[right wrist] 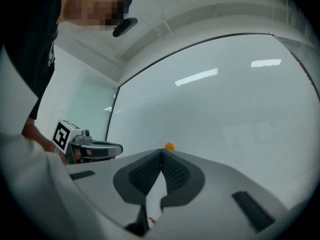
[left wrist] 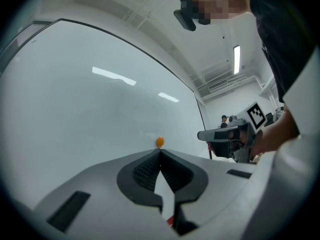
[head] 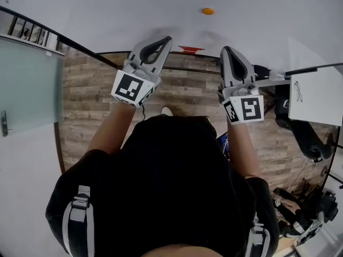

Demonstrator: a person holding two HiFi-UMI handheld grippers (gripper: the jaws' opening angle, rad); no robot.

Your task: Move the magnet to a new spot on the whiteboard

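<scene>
The orange magnet (head: 208, 10) sits on the whiteboard (head: 96, 15), apart from both claws. The left claw (head: 166, 39) and the right claw (head: 225, 50) are each closed on nothing, short of the board. By my judgement nothing is done yet: grasping the magnet and moving it are both left.

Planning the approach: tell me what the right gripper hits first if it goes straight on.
Likely the whiteboard, at or just beside the magnet showing above the right gripper's shut tips; depth unclear.
</scene>
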